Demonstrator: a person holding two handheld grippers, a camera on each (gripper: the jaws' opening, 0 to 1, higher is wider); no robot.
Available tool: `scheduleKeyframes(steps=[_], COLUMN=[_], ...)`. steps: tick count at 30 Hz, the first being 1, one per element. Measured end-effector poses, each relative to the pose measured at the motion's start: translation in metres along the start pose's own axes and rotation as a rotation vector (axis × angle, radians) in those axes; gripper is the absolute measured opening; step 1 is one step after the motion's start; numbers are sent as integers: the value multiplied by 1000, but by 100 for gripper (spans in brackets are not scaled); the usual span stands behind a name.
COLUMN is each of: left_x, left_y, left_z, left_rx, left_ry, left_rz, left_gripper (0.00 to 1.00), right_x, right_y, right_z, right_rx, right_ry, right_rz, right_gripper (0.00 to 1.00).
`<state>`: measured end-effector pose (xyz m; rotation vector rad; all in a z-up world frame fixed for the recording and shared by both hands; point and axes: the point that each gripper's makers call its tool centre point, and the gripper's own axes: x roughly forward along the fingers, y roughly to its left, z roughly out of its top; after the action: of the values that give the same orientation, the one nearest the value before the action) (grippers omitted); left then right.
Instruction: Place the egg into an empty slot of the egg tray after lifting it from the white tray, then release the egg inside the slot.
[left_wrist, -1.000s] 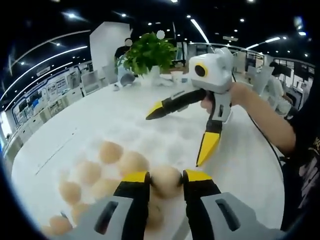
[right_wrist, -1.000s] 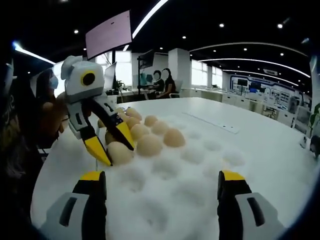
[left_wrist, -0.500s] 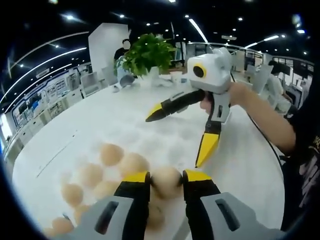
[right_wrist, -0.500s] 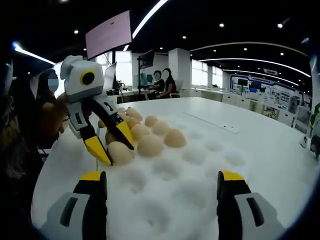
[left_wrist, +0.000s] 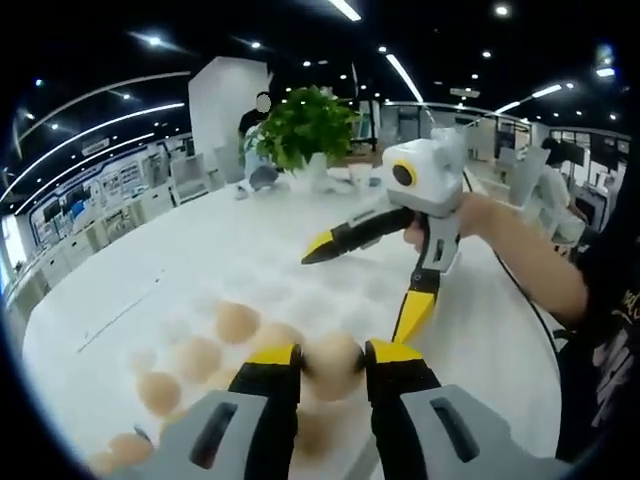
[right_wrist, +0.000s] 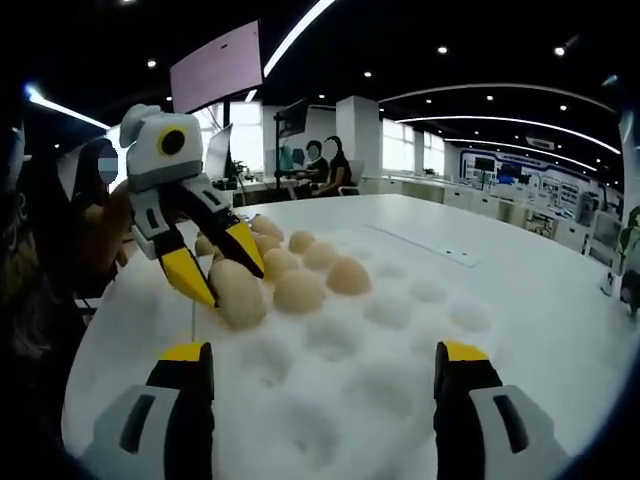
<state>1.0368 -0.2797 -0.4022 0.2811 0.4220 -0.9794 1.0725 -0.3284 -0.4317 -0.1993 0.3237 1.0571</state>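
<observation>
A tan egg (left_wrist: 333, 368) sits between the yellow fingertips of my left gripper (left_wrist: 333, 355), which is shut on it. In the right gripper view the same left gripper (right_wrist: 230, 285) holds the egg (right_wrist: 240, 296) tilted, just above the near-left part of the white dimpled egg tray (right_wrist: 400, 380). Several more eggs (right_wrist: 300, 290) fill the tray's far-left slots, and the dimples to the right and front are bare. My right gripper (right_wrist: 322, 355) stands wide open over the tray's front edge with nothing in it. In the left gripper view that right gripper (left_wrist: 357, 297) hangs open above the tray (left_wrist: 300, 290).
The tray lies on a large white table (right_wrist: 520, 300). A potted plant (left_wrist: 305, 120) stands at the table's far side. A person's hand and forearm (left_wrist: 510, 240) hold the right gripper. People sit at desks (right_wrist: 330, 165) behind, under a hanging screen (right_wrist: 215, 65).
My left gripper has risen a little with the egg, lifting it off the tray surface. The right gripper has stayed where it was, still open.
</observation>
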Motion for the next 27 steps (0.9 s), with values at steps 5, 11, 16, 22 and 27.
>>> scheduleKeyframes(steps=[5, 11, 16, 22, 27], left_x=[-7, -12, -15, -1, 11], left_y=[5, 9, 9, 1, -11], left_z=[8, 10, 10, 0, -7], left_rx=[-30, -67, -81, -81, -49], left_ry=[-43, -71, -80, -44, 8], left_rz=[18, 32, 31, 2, -24], left_gripper=[25, 25, 25, 25, 25], right_x=[0, 0, 1, 1, 0], right_y=[0, 1, 1, 1, 0], right_z=[0, -1, -1, -1, -1], right_rx=[0, 2, 3, 3, 4], right_ry=[-1, 0, -2, -1, -3], right_rz=[-1, -2, -2, -4, -3], right_gripper=[95, 95, 95, 95, 95])
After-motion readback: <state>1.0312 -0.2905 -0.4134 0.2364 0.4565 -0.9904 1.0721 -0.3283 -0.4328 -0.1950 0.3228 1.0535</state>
